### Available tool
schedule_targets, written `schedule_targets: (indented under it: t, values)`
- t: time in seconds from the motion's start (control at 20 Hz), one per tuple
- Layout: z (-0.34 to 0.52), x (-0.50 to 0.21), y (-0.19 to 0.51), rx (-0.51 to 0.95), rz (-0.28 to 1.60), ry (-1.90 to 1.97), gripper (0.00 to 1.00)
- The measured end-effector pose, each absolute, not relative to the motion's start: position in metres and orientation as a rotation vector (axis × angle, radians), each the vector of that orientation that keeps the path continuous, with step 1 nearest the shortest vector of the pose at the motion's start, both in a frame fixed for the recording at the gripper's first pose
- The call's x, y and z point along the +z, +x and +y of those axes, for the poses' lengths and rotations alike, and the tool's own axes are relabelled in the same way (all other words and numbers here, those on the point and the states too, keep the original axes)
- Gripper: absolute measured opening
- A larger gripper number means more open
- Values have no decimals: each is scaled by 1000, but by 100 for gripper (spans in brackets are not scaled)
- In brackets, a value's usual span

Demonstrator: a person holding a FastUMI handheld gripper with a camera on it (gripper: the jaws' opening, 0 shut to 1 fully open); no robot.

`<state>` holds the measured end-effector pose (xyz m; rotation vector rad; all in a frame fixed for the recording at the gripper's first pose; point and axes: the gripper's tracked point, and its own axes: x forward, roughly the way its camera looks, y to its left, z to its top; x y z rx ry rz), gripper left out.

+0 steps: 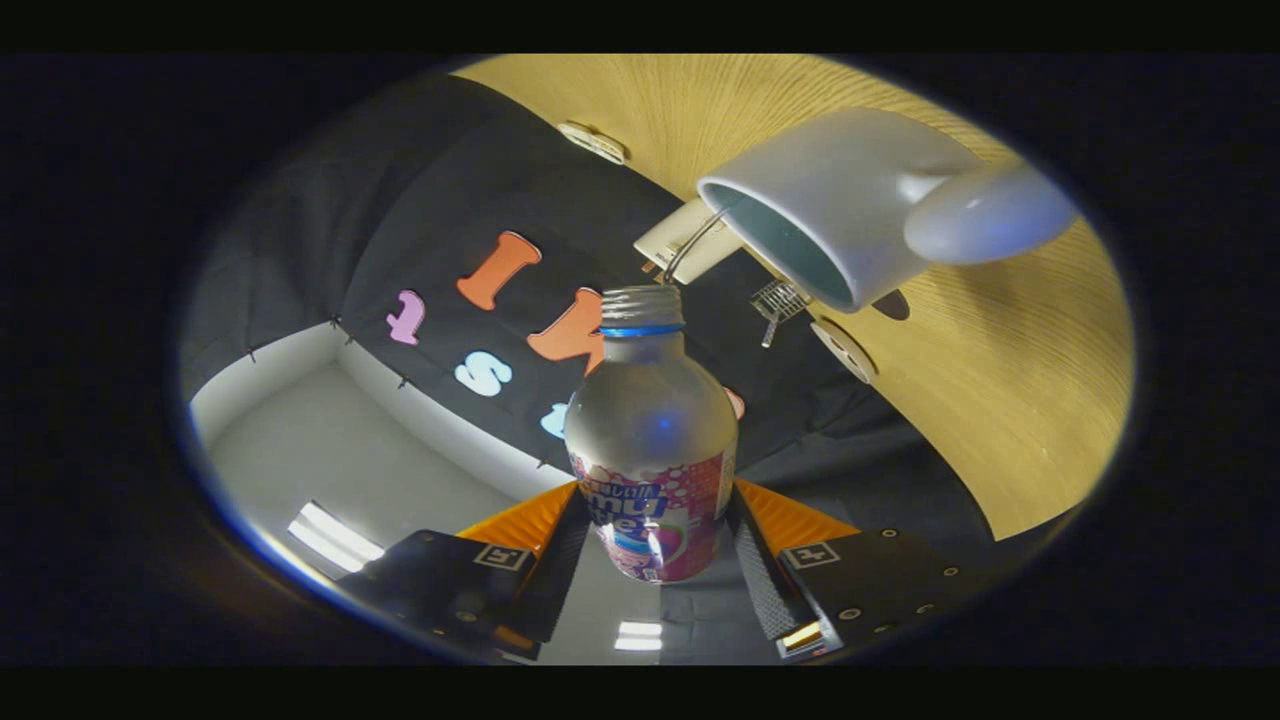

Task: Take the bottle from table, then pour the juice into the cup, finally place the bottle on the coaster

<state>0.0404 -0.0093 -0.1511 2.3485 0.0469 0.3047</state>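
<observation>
With your gripper [652, 560] clamped on the bottle [651, 440], its open neck points toward the cup [830, 200], upper right.

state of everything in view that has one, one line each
bottle: uncapped, clamped between the jaws, tipped with its mouth toward the cup
cup: on the wooden table, beyond the bottle's mouth, inside looks empty, no stream visible
gripper: shut on the bottle
coasters: on the table, nothing on them
</observation>
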Motion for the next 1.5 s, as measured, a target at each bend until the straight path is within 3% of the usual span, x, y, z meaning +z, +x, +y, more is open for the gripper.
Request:
schedule_targets:
  t: [0.6,1.1,1.5]
  values:
    - [9,-163,49,276,137,2282,76]
    - [41,-224,46,96,368,1851,76]
    - [37,-222,50,48,376,1337,76]
